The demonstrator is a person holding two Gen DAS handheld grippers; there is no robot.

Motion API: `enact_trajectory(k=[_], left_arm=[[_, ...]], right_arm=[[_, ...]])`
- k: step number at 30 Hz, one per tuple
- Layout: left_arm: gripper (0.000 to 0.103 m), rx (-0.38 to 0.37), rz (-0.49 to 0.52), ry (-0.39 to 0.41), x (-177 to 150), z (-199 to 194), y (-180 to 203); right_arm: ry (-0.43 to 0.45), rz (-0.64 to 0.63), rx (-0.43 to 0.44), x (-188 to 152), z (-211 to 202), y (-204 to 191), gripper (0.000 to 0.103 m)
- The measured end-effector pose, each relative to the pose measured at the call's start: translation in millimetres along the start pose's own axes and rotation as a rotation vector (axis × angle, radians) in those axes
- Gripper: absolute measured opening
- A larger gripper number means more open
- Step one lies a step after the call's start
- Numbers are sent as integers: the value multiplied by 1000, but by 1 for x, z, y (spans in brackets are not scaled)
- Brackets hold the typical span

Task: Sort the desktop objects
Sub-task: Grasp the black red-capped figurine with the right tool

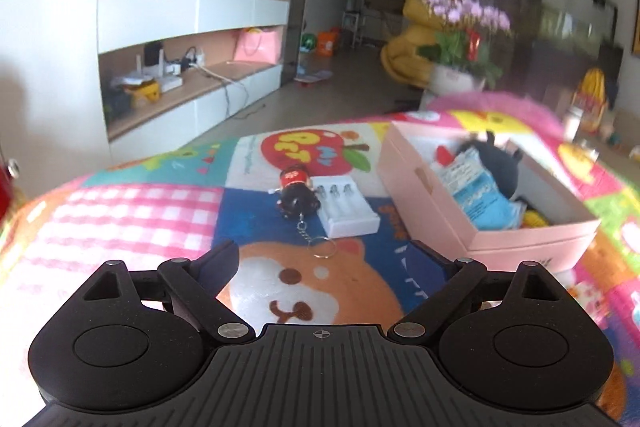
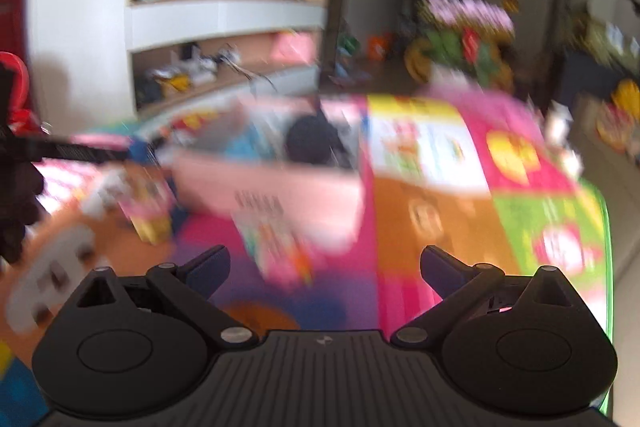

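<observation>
Lengthwise, keychain doll [image 1: 297, 189] lies pointing away, ring [image 1: 322, 248] toward camera.

A pink box [image 1: 480, 211] is sitting open, holding a blue packet [image 1: 476, 187] and a dark plush [image 1: 500, 163]. Beside it, a doll keychain [image 1: 298, 193] is lying against a white tray [image 1: 348, 209].

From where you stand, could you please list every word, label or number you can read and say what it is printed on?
None reads with certainty.
Yellow letters on the red apple patch of the patchwork mat: distorted, unreadable.
Print on the blue-and-white packet in the pink cardboard box: too small.
Dark print on the box front in the right wrist view: blurred.
</observation>
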State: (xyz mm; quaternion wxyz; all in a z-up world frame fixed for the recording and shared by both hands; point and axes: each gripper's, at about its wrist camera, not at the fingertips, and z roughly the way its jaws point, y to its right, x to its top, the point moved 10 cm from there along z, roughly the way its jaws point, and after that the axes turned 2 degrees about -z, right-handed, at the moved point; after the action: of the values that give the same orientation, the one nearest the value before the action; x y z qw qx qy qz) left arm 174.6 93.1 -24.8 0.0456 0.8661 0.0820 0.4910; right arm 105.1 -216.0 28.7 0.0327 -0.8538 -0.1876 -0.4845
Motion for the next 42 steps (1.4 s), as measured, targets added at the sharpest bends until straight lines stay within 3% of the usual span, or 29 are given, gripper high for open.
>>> enact_trajectory(k=[4, 6, 8, 11, 12, 13, 15, 17, 19, 23, 27, 29, 30, 31, 32, 36, 39, 42], left_arm=[[97, 46, -21, 36, -16, -19, -19], [98, 85, -39, 57, -21, -29, -34], [99, 127, -84, 93, -21, -36, -52], [100, 150, -164, 131, -18, -41, -72], [100, 156, -182, 139, -17, -42, -76], [100, 155, -192, 143, -16, -43, -79], [101, 136, -194, 147, -17, -44, -80], [101, 116, -188, 135, -18, -43, -78], [101, 93, -186, 117, -21, -40, -75], [101, 71, -192, 82, -26, -36, -72], [101, 68, -225, 63, -29, -35, -77], [101, 63, -230, 57, -30, -35, -77], [101, 61, -226, 54, -30, -35, -76], [102, 58, -221, 51, -31, -36, -74], [102, 54, -214, 44, -32, -36, -73], [102, 41, -176, 3, -38, -43, -66], [102, -13, -125, -32, -50, -60, -56], [102, -66, -87, -115, -75, -78, -50]], right_arm=[[44, -18, 159, 81, 11, -41, 101], [1, 21, 272, 115, 31, -69, 100], [-64, 56, 346, 141, 58, -95, 93], [-180, 72, 385, 161, 111, -133, 64], [-235, 74, 389, 161, 132, -147, 50], [-282, 75, 386, 159, 151, -157, 47], [-351, 82, 361, 153, 186, -175, 48], [-412, 96, 318, 142, 220, -184, 58], [-451, 102, 262, 131, 249, -187, 82], [-456, -21, 131, 118, 286, -197, 86], [-504, -78, 114, 110, 303, -205, 93], [-497, -104, 98, 108, 305, -207, 93], [-491, -118, 96, 107, 304, -208, 88], [-484, -129, 105, 107, 303, -211, 79], [-491, -124, 135, 105, 300, -215, 76], [-496, -145, 210, 96, 282, -231, 76], [-503, -172, 287, 85, 254, -245, 75], [-499, -202, 377, 71, 215, -257, 74]])
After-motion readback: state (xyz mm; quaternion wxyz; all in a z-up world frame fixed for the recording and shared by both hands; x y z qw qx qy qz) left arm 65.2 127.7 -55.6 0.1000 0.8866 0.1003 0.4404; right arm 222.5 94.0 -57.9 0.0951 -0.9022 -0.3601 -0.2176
